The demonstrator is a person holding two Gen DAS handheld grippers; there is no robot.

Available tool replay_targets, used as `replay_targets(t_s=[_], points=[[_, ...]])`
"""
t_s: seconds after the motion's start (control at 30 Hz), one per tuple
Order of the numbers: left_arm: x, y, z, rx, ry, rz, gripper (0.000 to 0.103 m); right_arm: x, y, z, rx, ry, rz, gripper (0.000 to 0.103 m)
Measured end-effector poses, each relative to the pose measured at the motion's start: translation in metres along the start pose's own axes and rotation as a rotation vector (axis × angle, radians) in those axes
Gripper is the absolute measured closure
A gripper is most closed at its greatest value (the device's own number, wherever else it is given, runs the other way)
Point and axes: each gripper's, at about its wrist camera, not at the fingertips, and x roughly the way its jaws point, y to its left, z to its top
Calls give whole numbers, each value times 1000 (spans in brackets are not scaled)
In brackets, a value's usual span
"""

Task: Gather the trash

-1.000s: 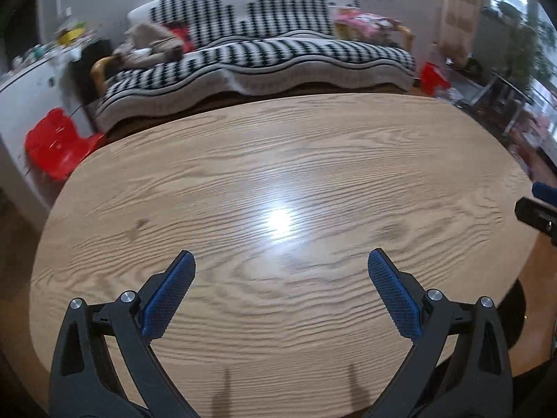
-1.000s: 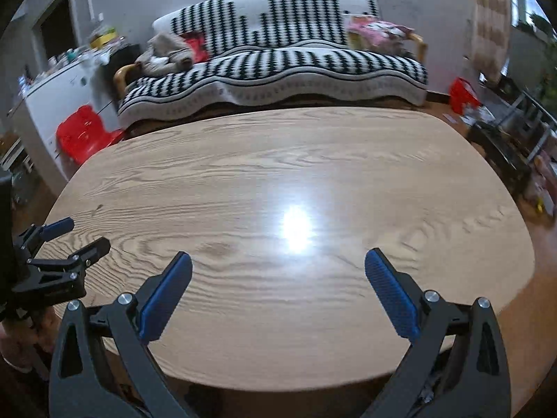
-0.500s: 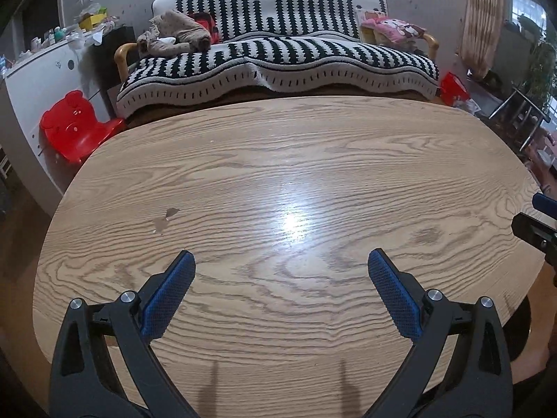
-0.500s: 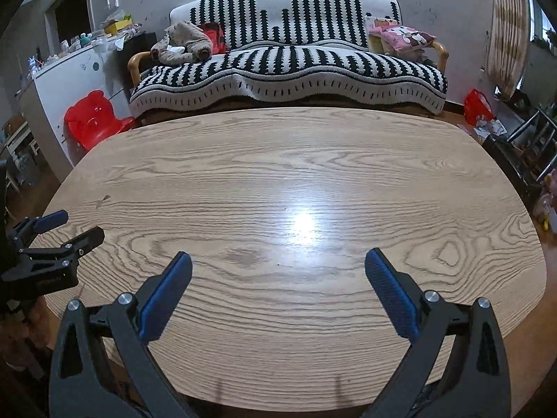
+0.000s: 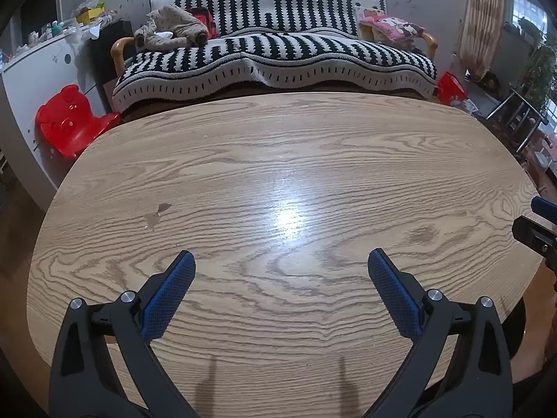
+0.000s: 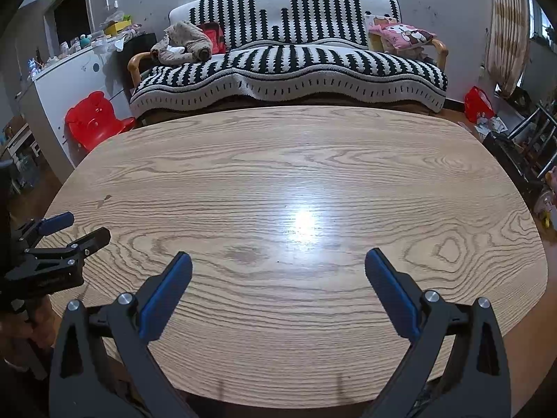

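A bare oval wooden table (image 5: 278, 146) fills both views; I see no trash on it, only a small stain (image 5: 158, 212) at its left. My left gripper (image 5: 278, 261) hangs open above the table's near edge with nothing between its blue pads. My right gripper (image 6: 278, 261) is open too, likewise empty, over the near edge. In the right wrist view the left gripper (image 6: 73, 230) shows at the left edge. The right gripper's tip (image 5: 536, 223) pokes in at the right of the left wrist view.
A black-and-white striped sofa (image 5: 275, 59) stands behind the table, with a brown garment (image 5: 170, 31) and a pink cushion (image 5: 390, 28) on it. A red child's chair (image 5: 69, 122) and white cabinet (image 5: 31, 80) stand left. A red bag (image 6: 478, 104) and metal frames sit right.
Both views have swung to the left and pulled back a little, so the sofa sits more centred and more of the table shows. Both grippers stay open.
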Motion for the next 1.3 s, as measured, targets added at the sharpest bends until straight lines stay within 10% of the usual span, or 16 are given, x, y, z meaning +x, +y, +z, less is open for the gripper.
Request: replay_targets(t_s=[1.3], points=[[1, 0, -2, -1, 5, -3, 7, -3, 0, -1, -8, 4, 3, 7]])
